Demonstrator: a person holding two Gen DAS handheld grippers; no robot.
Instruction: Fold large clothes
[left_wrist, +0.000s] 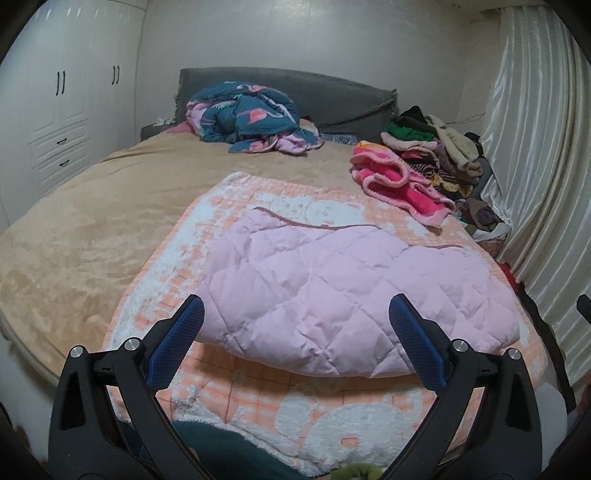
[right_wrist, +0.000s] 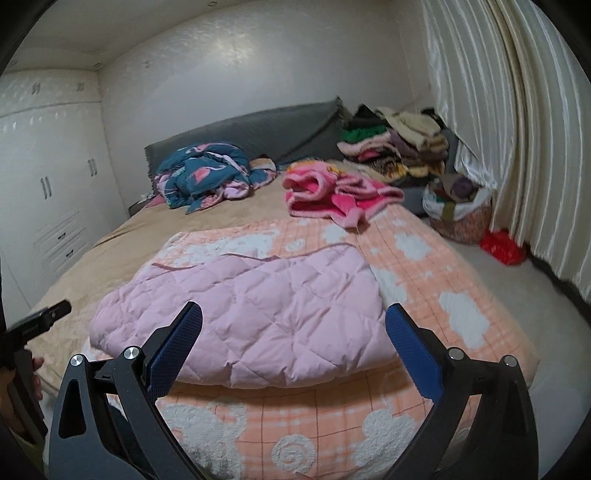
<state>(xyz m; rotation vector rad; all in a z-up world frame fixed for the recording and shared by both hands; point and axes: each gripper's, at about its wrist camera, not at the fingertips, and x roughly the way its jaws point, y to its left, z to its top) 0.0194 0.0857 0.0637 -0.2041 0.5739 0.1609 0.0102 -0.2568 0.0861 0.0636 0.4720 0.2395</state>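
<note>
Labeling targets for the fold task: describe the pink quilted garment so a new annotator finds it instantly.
Start at the bed; on its near end lies an orange-and-white fleece blanket. The quilted garment lies flat on that blanket, before both open grippers. It is pale pink with diamond stitching, unlike the fuzzy hot-pink item farther back.

Two handheld grippers, both spread wide

Left gripper (left_wrist: 295, 314): black frame, blue textured pads (left_wrist: 419, 349), jaws far apart, nothing between them, pointing forward and slightly down. Right gripper (right_wrist: 293, 321): same build, blue pads (right_wrist: 173, 352) equally splayed, gripping nothing. The left gripper's tip (right_wrist: 44, 317) shows at the right wrist view's left edge.
</note>
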